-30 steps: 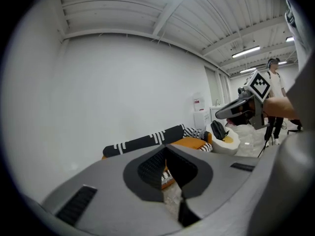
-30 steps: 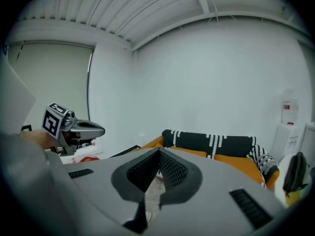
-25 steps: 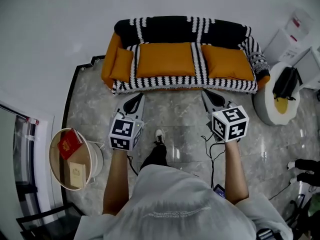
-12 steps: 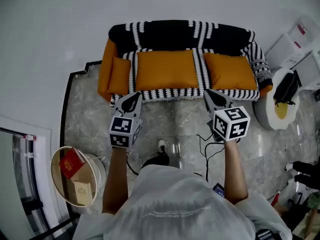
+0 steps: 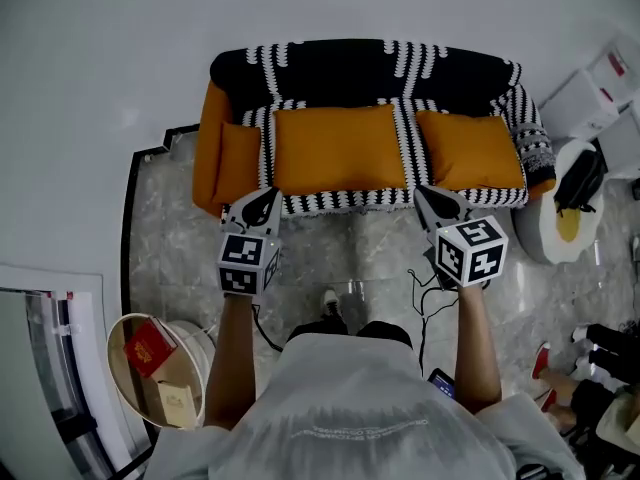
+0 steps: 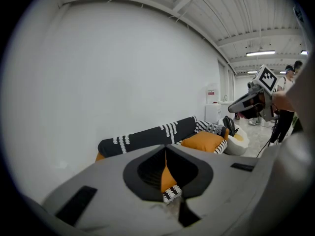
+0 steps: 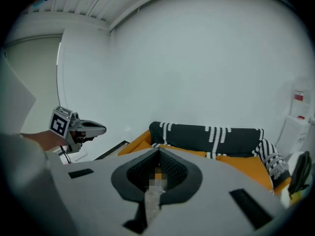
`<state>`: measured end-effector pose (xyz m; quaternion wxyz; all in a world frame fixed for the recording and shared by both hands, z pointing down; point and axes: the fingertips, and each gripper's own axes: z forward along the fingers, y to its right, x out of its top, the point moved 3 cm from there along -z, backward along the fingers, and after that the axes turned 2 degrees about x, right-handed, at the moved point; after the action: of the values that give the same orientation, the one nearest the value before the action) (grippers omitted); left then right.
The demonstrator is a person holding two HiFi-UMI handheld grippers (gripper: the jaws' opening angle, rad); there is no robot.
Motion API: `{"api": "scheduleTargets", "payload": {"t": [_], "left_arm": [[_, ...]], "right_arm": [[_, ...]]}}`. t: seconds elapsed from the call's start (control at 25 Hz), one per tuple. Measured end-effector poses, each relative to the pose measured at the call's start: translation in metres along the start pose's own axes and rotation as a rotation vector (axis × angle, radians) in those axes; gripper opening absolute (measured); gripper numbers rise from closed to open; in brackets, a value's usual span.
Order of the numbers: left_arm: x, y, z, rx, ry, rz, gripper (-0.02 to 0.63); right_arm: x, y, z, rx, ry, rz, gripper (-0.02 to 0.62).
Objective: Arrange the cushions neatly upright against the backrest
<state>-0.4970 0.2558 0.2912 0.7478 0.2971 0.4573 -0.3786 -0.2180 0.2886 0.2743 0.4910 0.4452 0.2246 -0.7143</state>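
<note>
Three orange cushions lie flat on the sofa seat in the head view: a small one [image 5: 240,156] at the left arm, a wide middle one [image 5: 338,148] and a right one [image 5: 470,150]. Behind them runs the black-and-white knitted backrest [image 5: 360,66]. My left gripper [image 5: 262,198] is shut and empty, its tip at the seat's front edge below the gap between the small and middle cushions. My right gripper [image 5: 426,194], also shut and empty, reaches the front edge between the middle and right cushions. The left gripper view shows the backrest [image 6: 147,136] over the shut left gripper [image 6: 165,151]; the right gripper [image 7: 158,154] points at the sofa.
A round white side table [image 5: 196,340] with a red book [image 5: 150,348] stands at the lower left. A white round stool [image 5: 560,230] carrying a black bag sits right of the sofa, with white boxes [image 5: 600,83] behind. A cable [image 5: 420,283] lies on the marble floor.
Both grippers have moved forward toward the sofa; their tips went from the open floor to the seat's front edge. The sofa has come nearer in the view. Both stay shut.
</note>
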Motion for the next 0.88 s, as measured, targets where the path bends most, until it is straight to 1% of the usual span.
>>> {"api": "scheduleTargets", "payload": {"t": [0.12,0.28,0.56,0.72,0.88], "left_arm": [[-0.003,-0.016,0.020,0.004,-0.016,-0.006,0.012],[-0.015,-0.034,0.044,0.014,-0.053,-0.028,0.012],[-0.049,-0.056,0.098,0.023,-0.144,-0.106,0.012],[-0.064,-0.067,0.132,0.031,-0.160,-0.200,0.012],[-0.078,-0.077,0.172,0.040,-0.185,-0.203,0.012]], "right_arm": [[-0.002,0.016,0.018,-0.035,-0.045,-0.020,0.003],[-0.013,0.033,0.044,-0.013,-0.132,-0.005,0.003],[-0.024,0.083,0.092,-0.022,-0.151,0.014,0.003],[-0.033,0.115,0.122,-0.029,-0.157,0.069,0.003],[-0.043,0.153,0.151,-0.074,-0.166,0.117,0.003]]}}
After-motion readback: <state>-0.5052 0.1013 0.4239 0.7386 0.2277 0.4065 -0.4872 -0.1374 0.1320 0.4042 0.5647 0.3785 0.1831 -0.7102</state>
